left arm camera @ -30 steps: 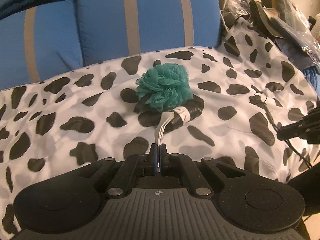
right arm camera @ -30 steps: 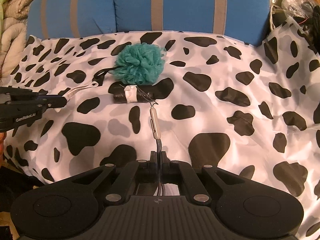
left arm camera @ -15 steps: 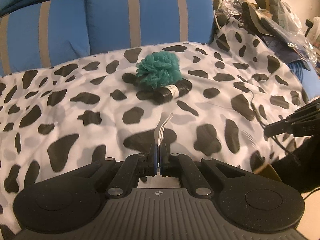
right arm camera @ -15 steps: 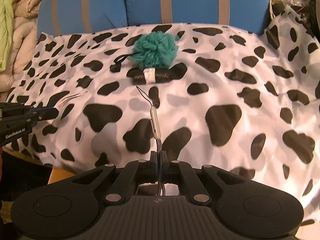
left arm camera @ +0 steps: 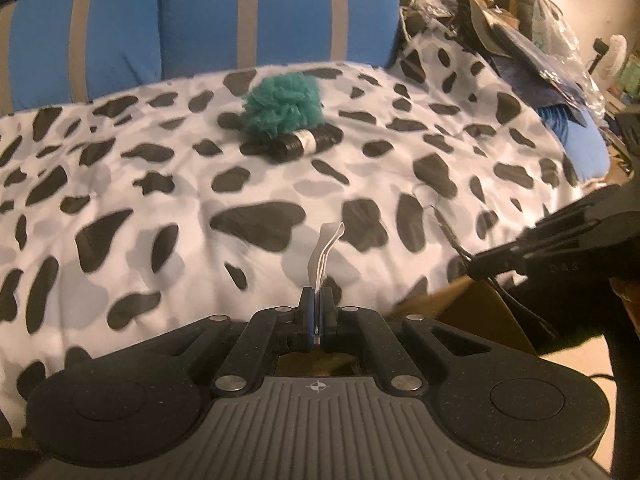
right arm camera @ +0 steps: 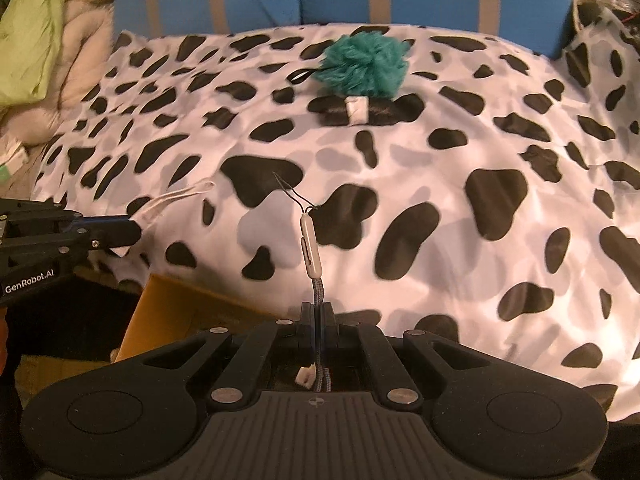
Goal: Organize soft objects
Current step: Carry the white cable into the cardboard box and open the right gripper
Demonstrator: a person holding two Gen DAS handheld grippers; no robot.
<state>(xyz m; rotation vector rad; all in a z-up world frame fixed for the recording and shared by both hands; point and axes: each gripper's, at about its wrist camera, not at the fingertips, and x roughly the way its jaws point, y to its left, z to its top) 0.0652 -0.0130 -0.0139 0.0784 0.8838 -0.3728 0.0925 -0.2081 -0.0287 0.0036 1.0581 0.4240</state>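
A teal mesh puff [left arm camera: 284, 106] [right arm camera: 362, 66] lies far back on the cow-print blanket [left arm camera: 140, 184] [right arm camera: 500, 184]. A black roll with a white band [left arm camera: 306, 144] [right arm camera: 360, 110] lies against its near side. My left gripper [left arm camera: 316, 298] is shut on a white strap [left arm camera: 326, 252], which sticks up loose above the blanket's near edge. My right gripper [right arm camera: 317, 312] is shut on a grey cord lanyard with a white clasp [right arm camera: 310, 248] and a thin black loop. Each gripper also shows in the other's view, the left gripper [right arm camera: 132, 234] at left and the right gripper [left arm camera: 480, 266] at right.
A brown cardboard box [right arm camera: 180, 312] [left arm camera: 480, 308] stands below the blanket's near edge, between the grippers. Blue cushions with grey stripes [left arm camera: 240, 12] back the bed. Clutter of bags [left arm camera: 520, 40] is piled at the right, folded blankets [right arm camera: 60, 40] at the left.
Both grippers have drawn back from the puff and roll towards the blanket's near edge, each still holding its strap. The cardboard box has come into view below them.
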